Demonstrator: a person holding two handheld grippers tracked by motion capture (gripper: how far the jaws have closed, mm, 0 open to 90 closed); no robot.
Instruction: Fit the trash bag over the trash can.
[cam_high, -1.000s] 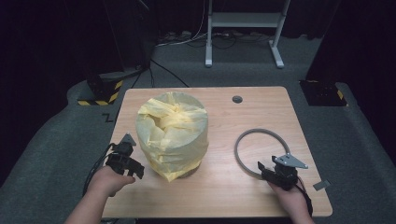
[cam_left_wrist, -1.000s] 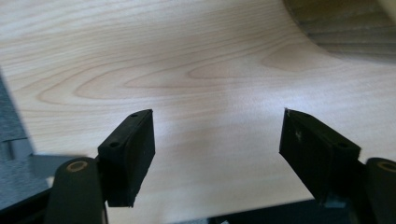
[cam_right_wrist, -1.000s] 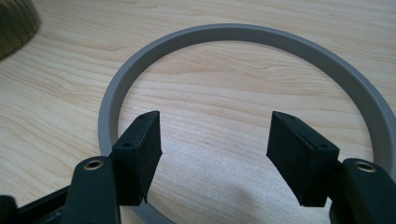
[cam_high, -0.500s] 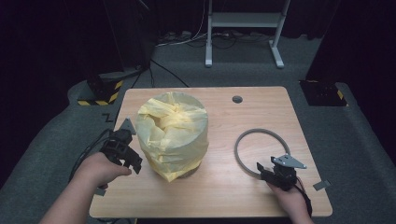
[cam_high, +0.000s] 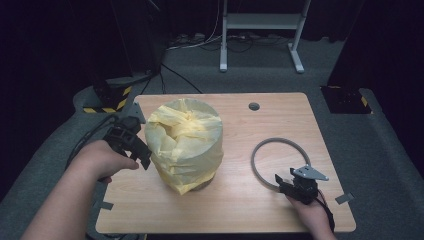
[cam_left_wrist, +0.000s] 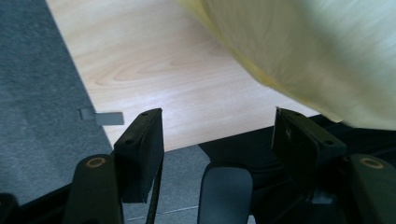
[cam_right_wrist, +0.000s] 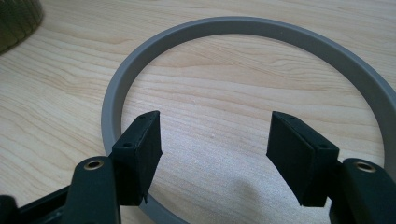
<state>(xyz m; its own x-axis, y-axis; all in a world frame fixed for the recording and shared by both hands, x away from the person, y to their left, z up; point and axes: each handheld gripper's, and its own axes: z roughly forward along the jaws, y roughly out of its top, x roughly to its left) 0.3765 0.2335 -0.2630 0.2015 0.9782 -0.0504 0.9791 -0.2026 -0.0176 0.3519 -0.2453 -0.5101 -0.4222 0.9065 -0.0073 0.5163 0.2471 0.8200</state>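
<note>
Fitting the bag to the bin: ring waits

Lining the bin (cam_high: 192, 182) looks to be the step in hand: its yellow bag (cam_high: 186, 142) is draped over it at the table's (cam_high: 235, 210) middle. The left gripper (cam_high: 134, 145), just beside the bag, has just narrowed its jaws, nothing between them. The right gripper (cam_right_wrist: 212, 154) rests wide and empty over the grey ring's (cam_right_wrist: 112, 98) near edge. Next, probably: seize that ring.

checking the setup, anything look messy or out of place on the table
The yellow bag sits crumpled and uneven over the bin, its hem ragged. The grey ring lies flat apart from it on the table.
</note>
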